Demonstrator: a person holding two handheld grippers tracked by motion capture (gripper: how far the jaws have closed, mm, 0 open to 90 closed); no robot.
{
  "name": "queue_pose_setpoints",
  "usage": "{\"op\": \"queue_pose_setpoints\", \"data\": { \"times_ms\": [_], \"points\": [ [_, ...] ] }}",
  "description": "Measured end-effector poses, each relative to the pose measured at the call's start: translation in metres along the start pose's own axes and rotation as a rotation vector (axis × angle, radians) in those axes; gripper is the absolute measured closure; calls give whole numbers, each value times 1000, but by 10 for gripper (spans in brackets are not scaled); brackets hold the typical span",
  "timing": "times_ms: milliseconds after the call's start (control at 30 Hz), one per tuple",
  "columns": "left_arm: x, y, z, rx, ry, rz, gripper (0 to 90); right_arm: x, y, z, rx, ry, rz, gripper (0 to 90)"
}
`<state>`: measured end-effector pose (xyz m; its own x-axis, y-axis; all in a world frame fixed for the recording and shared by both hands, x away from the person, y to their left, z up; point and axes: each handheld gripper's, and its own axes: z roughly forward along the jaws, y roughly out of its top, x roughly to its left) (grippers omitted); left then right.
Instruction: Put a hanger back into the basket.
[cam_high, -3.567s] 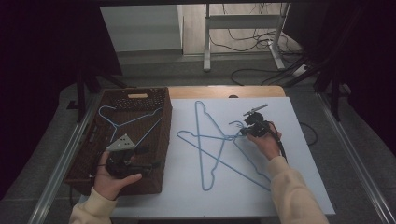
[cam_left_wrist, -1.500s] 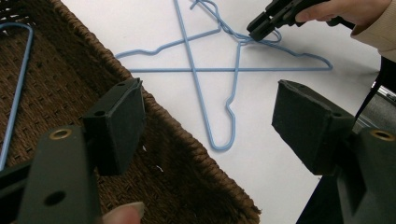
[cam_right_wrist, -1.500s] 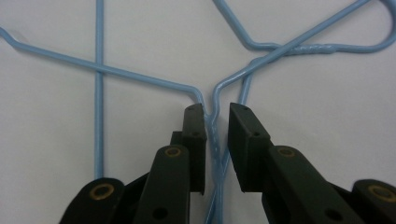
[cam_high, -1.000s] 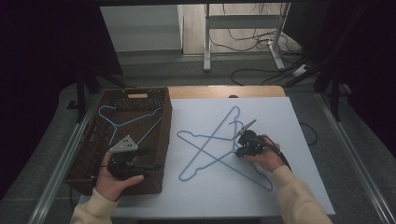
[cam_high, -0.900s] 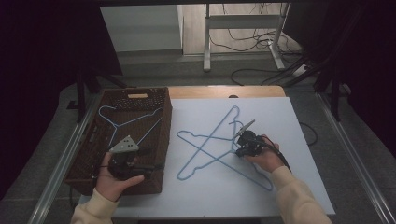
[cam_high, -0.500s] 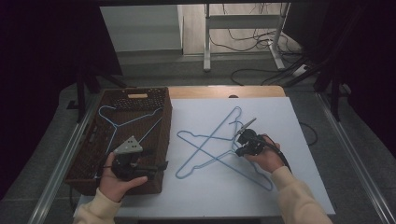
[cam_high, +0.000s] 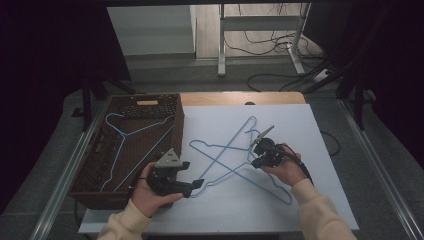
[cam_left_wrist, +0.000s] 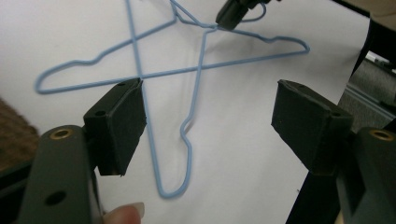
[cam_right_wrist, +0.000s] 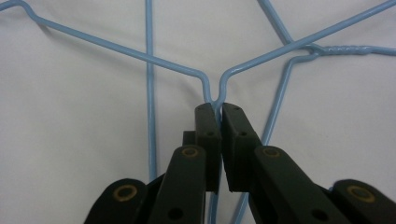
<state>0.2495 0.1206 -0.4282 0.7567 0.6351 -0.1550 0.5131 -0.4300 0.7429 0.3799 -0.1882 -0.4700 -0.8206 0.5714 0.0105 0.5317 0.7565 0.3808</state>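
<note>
On white sheet: right tongs (cam_right_wrist: 219, 109) clamped on hanger neck (cam_right_wrist: 215, 95); left tongs (cam_left_wrist: 210, 126) wide open, empty.

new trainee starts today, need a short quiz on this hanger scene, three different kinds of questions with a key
1. True or false: the right gripper is shut on the neck of a blue wire hanger.
2. How many blue hangers lie crossed on the white sheet? A) one B) two C) three
3. What lies in the brown basket?

Key
1. True. In the right gripper view the jaws pinch the wire where the two shoulders meet.
2. B. Two lie crossed on the sheet, and the left gripper hovers open over them with nothing between its jaws.
3. One more blue hanger, lying flat inside.
</note>
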Motion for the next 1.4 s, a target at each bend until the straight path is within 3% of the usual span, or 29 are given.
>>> {"op": "queue_pose_setpoints", "data": {
  "times_ms": [267, 467, 900, 1033, 1133, 1400],
  "points": [
    [-12, 13, 35, 55, -32, 29, 261, 1, -2, -5, -2, 0, -1, 859],
    [-15, 20, 60, 75, -49, 7, 266, 1, -4, -9, -14, 0, 2, 859],
    [-15, 22, 117, 160, -36, 7, 305, 2, -3, -10, -14, 5, -7, 859],
    [-13, 21, 129, 167, -31, -10, 319, 3, -3, -11, -16, 4, -10, 859],
    [-11, 21, 132, 178, -23, 0, 334, 3, -3, -11, -18, 4, -11, 858],
    [-5, 19, 147, 199, -6, -1, 496, 6, -1, -14, -22, 6, -21, 859]
  ]
}}
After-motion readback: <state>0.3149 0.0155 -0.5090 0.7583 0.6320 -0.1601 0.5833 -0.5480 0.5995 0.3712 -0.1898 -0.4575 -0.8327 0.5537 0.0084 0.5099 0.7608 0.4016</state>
